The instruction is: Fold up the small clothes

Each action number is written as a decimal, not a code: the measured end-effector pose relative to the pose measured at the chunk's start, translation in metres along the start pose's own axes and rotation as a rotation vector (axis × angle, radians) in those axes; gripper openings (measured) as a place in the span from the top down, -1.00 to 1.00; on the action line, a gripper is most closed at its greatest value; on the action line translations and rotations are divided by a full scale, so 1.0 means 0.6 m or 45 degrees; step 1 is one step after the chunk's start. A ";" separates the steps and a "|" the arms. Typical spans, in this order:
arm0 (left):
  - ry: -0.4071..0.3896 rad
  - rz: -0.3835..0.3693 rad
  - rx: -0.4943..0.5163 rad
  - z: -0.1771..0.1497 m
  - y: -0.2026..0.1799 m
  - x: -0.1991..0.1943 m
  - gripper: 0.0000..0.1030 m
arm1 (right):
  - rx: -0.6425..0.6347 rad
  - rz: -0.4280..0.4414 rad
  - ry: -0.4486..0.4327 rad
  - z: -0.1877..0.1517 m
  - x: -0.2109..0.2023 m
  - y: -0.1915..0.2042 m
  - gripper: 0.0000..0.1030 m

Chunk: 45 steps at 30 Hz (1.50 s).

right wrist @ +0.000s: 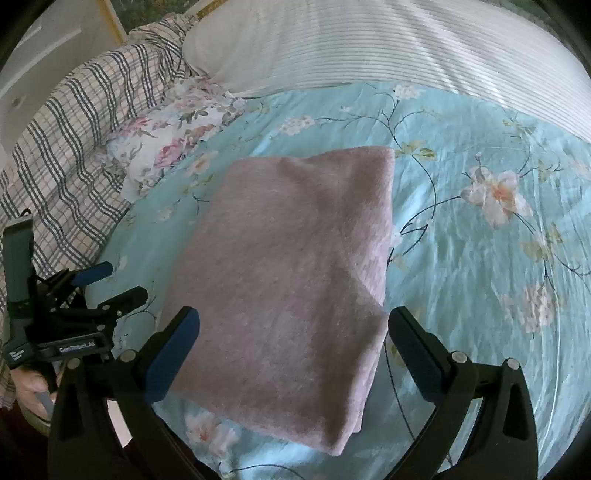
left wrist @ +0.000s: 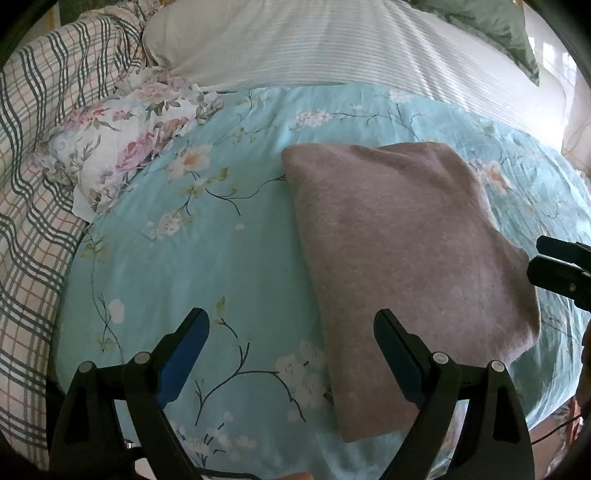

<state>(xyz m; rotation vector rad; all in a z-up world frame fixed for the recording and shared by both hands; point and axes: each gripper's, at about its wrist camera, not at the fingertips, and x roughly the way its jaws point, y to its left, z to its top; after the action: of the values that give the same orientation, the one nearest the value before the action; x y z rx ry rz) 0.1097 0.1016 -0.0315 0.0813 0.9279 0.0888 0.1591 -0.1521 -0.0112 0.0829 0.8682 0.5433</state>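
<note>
A pinkish-mauve garment [left wrist: 402, 258] lies folded into a flat rectangle on the light-blue floral bedsheet [left wrist: 207, 258]; it also shows in the right wrist view [right wrist: 295, 280]. My left gripper [left wrist: 291, 325] is open and empty, above the sheet at the garment's left front edge. My right gripper [right wrist: 293, 325] is open and empty, hovering over the near end of the garment. The left gripper shows in the right wrist view [right wrist: 110, 282], open, left of the garment. The right gripper's fingers [left wrist: 561, 273] show at the right edge of the left wrist view.
A crumpled floral cloth [left wrist: 125, 147] lies at the sheet's far left. A plaid blanket [left wrist: 33, 184] is bunched along the left. A white striped pillow [left wrist: 314, 44] lies across the back, with a green pillow [left wrist: 498, 26] beyond.
</note>
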 end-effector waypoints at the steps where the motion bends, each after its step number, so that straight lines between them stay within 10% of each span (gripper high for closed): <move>1: -0.005 -0.001 0.001 -0.002 -0.001 -0.004 -0.77 | 0.001 0.001 0.000 -0.001 -0.002 0.000 -0.98; 45: -0.055 -0.037 0.079 -0.061 -0.032 -0.080 -0.77 | -0.083 -0.007 0.008 -0.088 -0.072 0.058 -0.98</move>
<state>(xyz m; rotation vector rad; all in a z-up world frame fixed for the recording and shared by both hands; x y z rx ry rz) 0.0525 0.0784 -0.0172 0.1265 0.8881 0.0316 0.0825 -0.1506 -0.0055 0.0200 0.8557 0.5666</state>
